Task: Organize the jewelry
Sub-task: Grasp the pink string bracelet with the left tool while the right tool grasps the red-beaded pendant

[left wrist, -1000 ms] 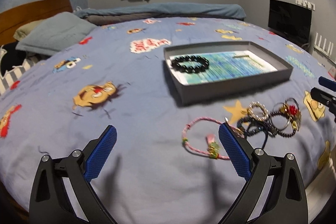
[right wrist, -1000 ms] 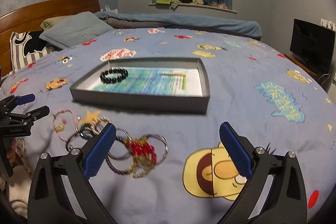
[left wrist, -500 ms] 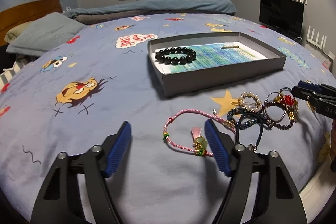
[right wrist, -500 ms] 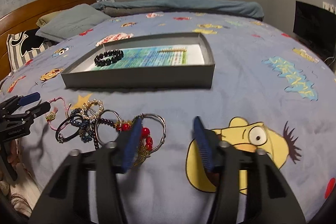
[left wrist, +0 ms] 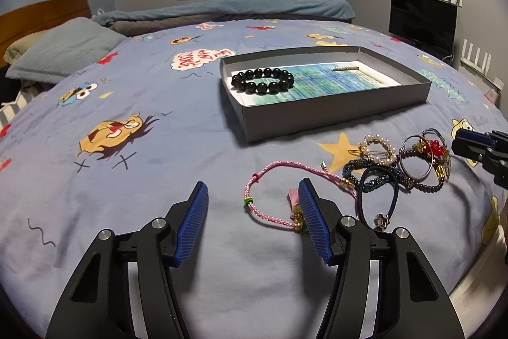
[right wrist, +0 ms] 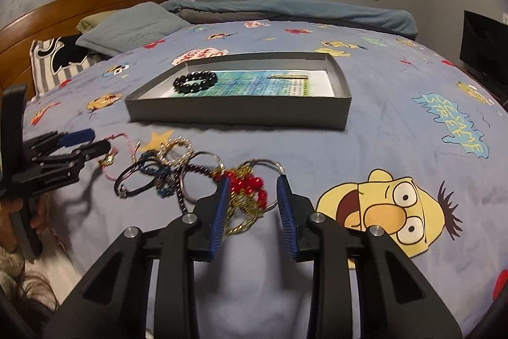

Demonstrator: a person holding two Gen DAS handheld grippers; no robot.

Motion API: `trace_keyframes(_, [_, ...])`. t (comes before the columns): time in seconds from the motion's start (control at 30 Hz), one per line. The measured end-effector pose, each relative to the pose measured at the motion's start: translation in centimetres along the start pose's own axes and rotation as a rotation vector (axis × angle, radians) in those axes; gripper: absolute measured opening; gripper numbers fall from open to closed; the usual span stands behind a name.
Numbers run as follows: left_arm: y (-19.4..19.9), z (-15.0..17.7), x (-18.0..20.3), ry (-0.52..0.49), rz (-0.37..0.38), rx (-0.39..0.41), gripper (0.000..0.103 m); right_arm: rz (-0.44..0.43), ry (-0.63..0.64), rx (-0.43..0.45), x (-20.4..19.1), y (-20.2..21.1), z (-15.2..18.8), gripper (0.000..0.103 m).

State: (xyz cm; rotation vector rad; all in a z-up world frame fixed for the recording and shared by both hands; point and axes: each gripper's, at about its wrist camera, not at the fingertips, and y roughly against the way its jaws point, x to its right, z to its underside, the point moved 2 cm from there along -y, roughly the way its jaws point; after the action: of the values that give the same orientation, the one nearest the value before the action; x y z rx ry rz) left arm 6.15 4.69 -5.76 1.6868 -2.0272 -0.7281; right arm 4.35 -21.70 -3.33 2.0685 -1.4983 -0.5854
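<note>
Jewelry pile (right wrist: 197, 173) sits on the bed's cartoon-print bedspread (left wrist: 127, 180), in front of the grey tray (left wrist: 333, 113), at 6 o'clock from it in the right wrist view. In the tray we see a black bead bracelet (left wrist: 263, 80) at its left end and a thin gold bar piece (left wrist: 345, 68) toward the far right, both lying on a blue-green printed sheet (left wrist: 320, 83).

Left tool (left wrist: 254, 224): jaws have just been closing, not clenched yet. Pink cord bracelet (left wrist: 270, 196) lies partly between the blue pads; right pad is at its tassel end, and we can't tell if it touches. Nothing gripped.

Right tool (right wrist: 252, 212): jaws have just been closing, narrow gap. Red bead and gold chain piece (right wrist: 250, 189) lies between the pads; we see a gap on the right side, so no pinch yet.

Black cord bracelet (left wrist: 377, 196), dark blue beaded band (left wrist: 365, 166) and pearl ring clip (left wrist: 377, 148) lie tangled between the two tools.
</note>
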Motion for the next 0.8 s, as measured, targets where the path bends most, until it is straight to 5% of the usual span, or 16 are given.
trace_keyframes(0.53, [-0.2,0.3,0.4,-0.005,0.008,-0.008,0.055,-0.02,-0.051,-0.08,-0.8,-1.5,1.7,0.032])
trace_keyframes(0.6, [-0.3,0.4,0.5,-0.011,0.015,-0.012,0.044,-0.011,-0.051,-0.073,-0.8,-1.8,1.7,0.032])
trace_keyframes(0.67, [-0.5,0.5,0.7,-0.018,0.03,-0.021,0.018,-0.005,-0.042,-0.071,-1.0,-1.7,1.7,0.028])
trace_keyframes(0.73, [-0.6,0.5,0.6,-0.016,0.052,-0.029,0.006,-0.019,-0.05,-0.065,-0.8,-1.6,1.6,0.015])
trace_keyframes(0.8, [-0.5,0.5,0.7,-0.016,0.06,-0.024,0.005,-0.016,-0.054,-0.055,-0.6,-1.3,1.5,0.004])
